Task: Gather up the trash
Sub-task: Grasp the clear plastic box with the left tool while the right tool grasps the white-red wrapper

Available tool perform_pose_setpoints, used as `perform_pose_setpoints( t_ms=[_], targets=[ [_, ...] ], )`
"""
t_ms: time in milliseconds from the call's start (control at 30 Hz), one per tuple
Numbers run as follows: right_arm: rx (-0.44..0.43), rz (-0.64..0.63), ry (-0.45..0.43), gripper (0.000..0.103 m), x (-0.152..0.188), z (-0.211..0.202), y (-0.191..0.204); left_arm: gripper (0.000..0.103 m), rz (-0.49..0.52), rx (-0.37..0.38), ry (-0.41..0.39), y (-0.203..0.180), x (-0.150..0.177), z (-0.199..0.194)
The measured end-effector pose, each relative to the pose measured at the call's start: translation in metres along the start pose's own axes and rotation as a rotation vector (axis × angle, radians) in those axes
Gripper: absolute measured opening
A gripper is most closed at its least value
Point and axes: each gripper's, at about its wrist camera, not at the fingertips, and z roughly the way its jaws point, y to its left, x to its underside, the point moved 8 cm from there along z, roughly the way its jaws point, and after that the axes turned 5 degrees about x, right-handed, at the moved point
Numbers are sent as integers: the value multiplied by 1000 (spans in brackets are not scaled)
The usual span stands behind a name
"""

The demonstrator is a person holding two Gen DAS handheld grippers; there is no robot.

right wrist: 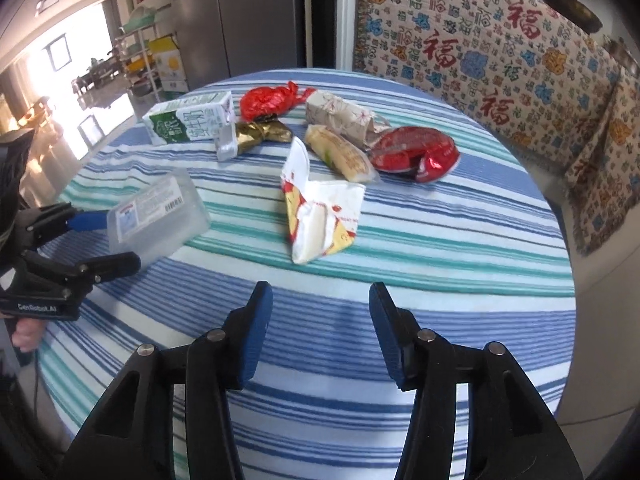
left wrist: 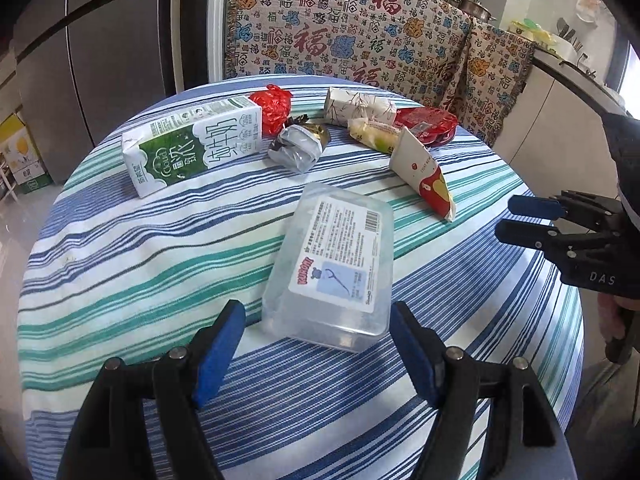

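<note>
A clear plastic box (left wrist: 332,268) with a white label lies on the striped tablecloth (left wrist: 120,260), its near end between the pads of my left gripper (left wrist: 316,308). Cloth shows between the left pad and the box, so the jaws stand open around it. In the right wrist view the same box (right wrist: 156,216) sits between the left gripper's fingers (right wrist: 116,266). My right gripper (right wrist: 320,300) is open over bare cloth with nothing in it, just short of a crumpled white, red and yellow paper bag (right wrist: 320,216). From the left wrist it shows at the right edge (left wrist: 506,220).
At the far side of the table lie a milk carton (left wrist: 192,148), a red plastic bag (left wrist: 272,106), a silver and gold wrapper (left wrist: 296,148), a patterned paper package (left wrist: 356,106), a yellow snack packet (left wrist: 376,134) and a red wrapper (left wrist: 428,124). A patterned throw (left wrist: 360,32) and a fridge (left wrist: 100,40) stand behind.
</note>
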Motion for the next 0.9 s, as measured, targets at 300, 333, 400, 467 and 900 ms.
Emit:
perform_pose_setpoints(
  t_ms=[300, 333, 400, 467, 900],
  targets=[
    [12, -13, 33, 53, -47, 36, 32, 76, 175, 14, 117, -20, -18, 21],
    [16, -18, 42, 53, -50, 39, 34, 76, 186, -2, 128, -18, -17, 24],
    [17, -19, 55, 52, -55, 44, 37, 76, 197, -28, 133, -17, -19, 29],
    [10, -7, 74, 37, -56, 49, 36, 76, 181, -29, 124, -13, -21, 28],
    [-1, 112, 2, 5, -32, -17, -1, 61, 98, 1, 40, -19, -23, 5]
  ],
)
